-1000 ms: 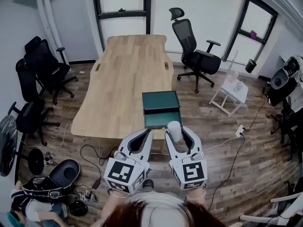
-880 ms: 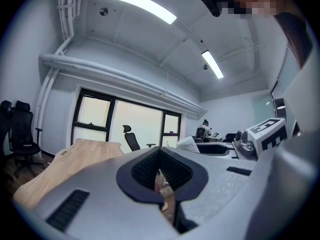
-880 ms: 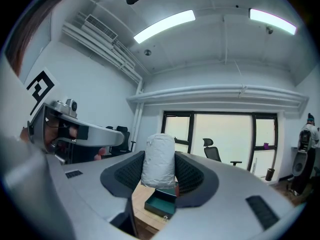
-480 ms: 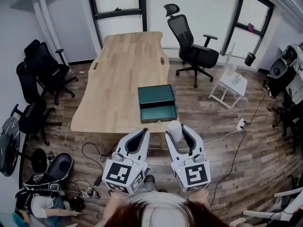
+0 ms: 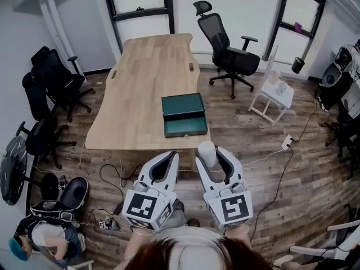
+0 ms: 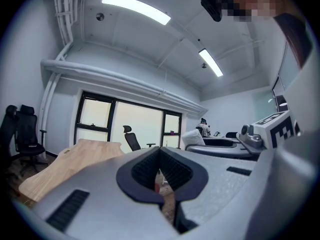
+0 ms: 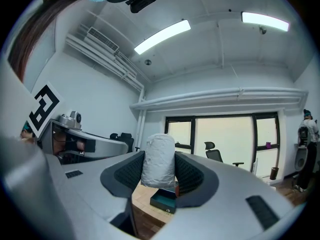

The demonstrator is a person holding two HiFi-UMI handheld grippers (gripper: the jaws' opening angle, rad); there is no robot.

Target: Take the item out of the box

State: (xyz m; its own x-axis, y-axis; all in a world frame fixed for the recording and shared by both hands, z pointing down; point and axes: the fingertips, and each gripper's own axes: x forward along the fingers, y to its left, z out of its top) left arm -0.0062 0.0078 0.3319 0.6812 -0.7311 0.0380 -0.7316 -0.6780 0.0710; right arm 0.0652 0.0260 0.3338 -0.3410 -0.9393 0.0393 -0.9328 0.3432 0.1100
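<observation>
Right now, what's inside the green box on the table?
Nothing visible: the green box looks bare. The white item sits in the right tool; the box's shadowed near edge is unclear.

A dark green box [image 5: 184, 115] is seen on the pale, light-grained wooden table [image 5: 143, 77]. Around the table the floor [image 5: 264, 151] is laid in brown planks, and a black chair [image 5: 228, 52] is seen past its far corner. Off the table's near edge, the left gripper [image 5: 170, 157] and right gripper [image 5: 209, 151] are coloured grey with black ribbed pads [image 7: 127, 171], their cubes patterned in black-and-white squares. A whitish-grey item [image 7: 158, 159] is shown between the right pads.
</observation>
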